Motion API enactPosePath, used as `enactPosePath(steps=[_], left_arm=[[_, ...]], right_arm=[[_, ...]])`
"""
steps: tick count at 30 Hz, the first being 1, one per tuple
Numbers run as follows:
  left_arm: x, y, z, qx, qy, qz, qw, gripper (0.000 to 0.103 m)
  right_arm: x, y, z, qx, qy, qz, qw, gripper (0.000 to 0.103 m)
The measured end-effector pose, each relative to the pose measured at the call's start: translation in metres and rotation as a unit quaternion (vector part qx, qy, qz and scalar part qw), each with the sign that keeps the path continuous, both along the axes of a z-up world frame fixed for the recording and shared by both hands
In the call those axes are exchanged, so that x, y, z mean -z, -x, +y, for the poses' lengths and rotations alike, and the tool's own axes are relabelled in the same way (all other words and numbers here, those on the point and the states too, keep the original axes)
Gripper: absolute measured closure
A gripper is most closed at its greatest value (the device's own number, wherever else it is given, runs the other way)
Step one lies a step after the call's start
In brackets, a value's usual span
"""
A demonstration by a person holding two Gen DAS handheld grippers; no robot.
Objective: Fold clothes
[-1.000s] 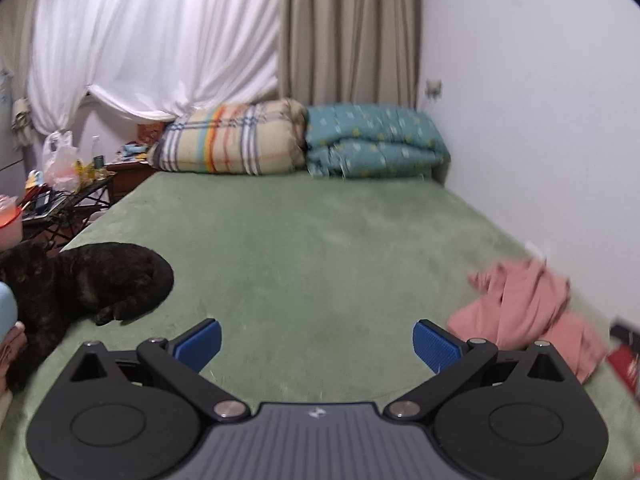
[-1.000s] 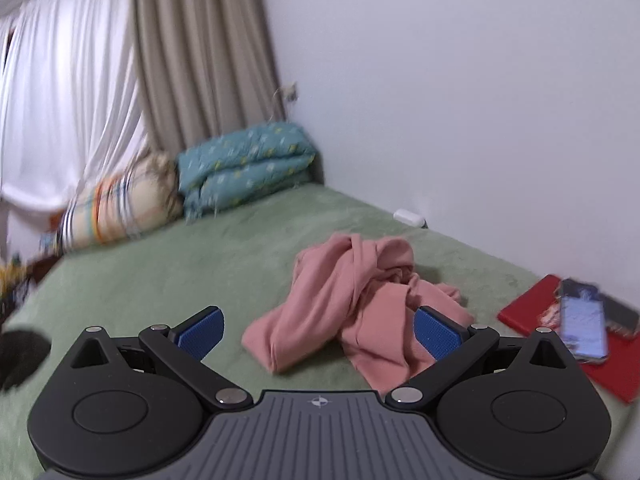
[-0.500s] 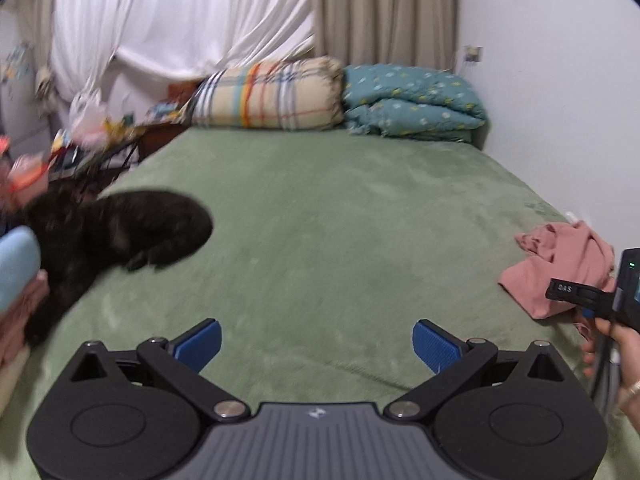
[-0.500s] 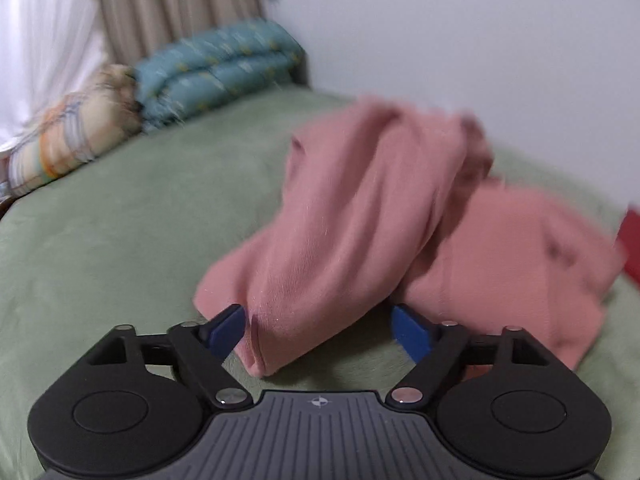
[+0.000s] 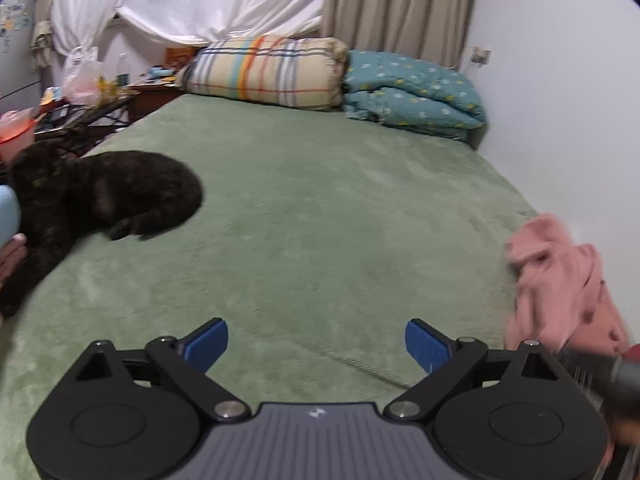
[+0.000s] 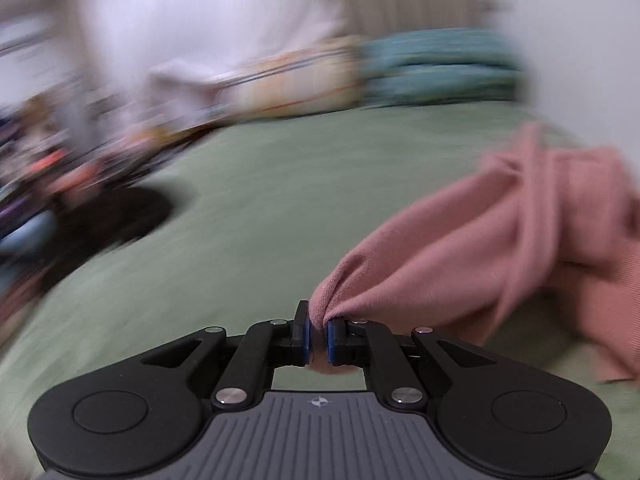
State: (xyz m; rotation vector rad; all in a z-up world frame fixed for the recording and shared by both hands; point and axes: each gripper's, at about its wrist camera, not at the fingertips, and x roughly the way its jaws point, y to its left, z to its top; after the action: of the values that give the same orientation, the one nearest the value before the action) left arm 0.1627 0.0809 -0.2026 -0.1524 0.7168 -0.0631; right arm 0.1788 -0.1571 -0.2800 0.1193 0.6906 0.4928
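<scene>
A crumpled pink garment [image 6: 500, 256] trails to the right across the green bed cover [image 6: 260, 208]. My right gripper [image 6: 318, 338] is shut on a bunched end of it, with pink cloth pinched between the blue pads. This view is heavily motion-blurred. In the left wrist view the same pink garment [image 5: 560, 280] lies blurred at the right edge of the bed. My left gripper [image 5: 316, 342] stands open over the bare green cover [image 5: 320, 220], with nothing between its blue pads [image 5: 208, 342].
A black cat [image 5: 100, 196] lies at the bed's left side. A plaid bundle [image 5: 268, 70] and a teal quilt [image 5: 412, 92] sit at the head of the bed. A cluttered side table [image 5: 80, 96] stands beyond the left edge; a white wall [image 5: 560, 100] bounds the right.
My right gripper closed on the end of the pink garment and is swinging left with it. The left gripper stayed open while its view shifted a little.
</scene>
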Motion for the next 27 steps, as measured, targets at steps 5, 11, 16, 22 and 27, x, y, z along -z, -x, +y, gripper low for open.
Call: enactPosePath(steps=[5, 11, 16, 22, 27], left_arm=[[0.007, -0.005, -0.005, 0.019, 0.005, 0.027, 0.9994, 0.007], [0.032, -0.038, -0.036, 0.049, 0.067, 0.087, 0.9927, 0.007], [0.066, -0.092, -0.089, 0.079, 0.134, 0.159, 0.9751, 0.008], [0.107, -0.158, -0.152, 0.112, 0.21, 0.243, 0.9405, 0.023], [0.124, -0.171, -0.154, 0.07, 0.264, 0.276, 0.9217, 0.074]], right_arm=[[0.004, 0.024, 0.008, -0.076, -0.031, 0.038, 0.996, 0.059], [-0.023, 0.037, -0.036, -0.02, -0.061, 0.002, 0.998, 0.04], [-0.024, 0.048, -0.066, 0.016, -0.068, 0.002, 0.998, 0.041], [-0.025, 0.06, -0.103, 0.06, -0.077, 0.001, 0.995, 0.04], [-0.026, 0.07, -0.134, 0.097, -0.084, 0.001, 0.992, 0.04]])
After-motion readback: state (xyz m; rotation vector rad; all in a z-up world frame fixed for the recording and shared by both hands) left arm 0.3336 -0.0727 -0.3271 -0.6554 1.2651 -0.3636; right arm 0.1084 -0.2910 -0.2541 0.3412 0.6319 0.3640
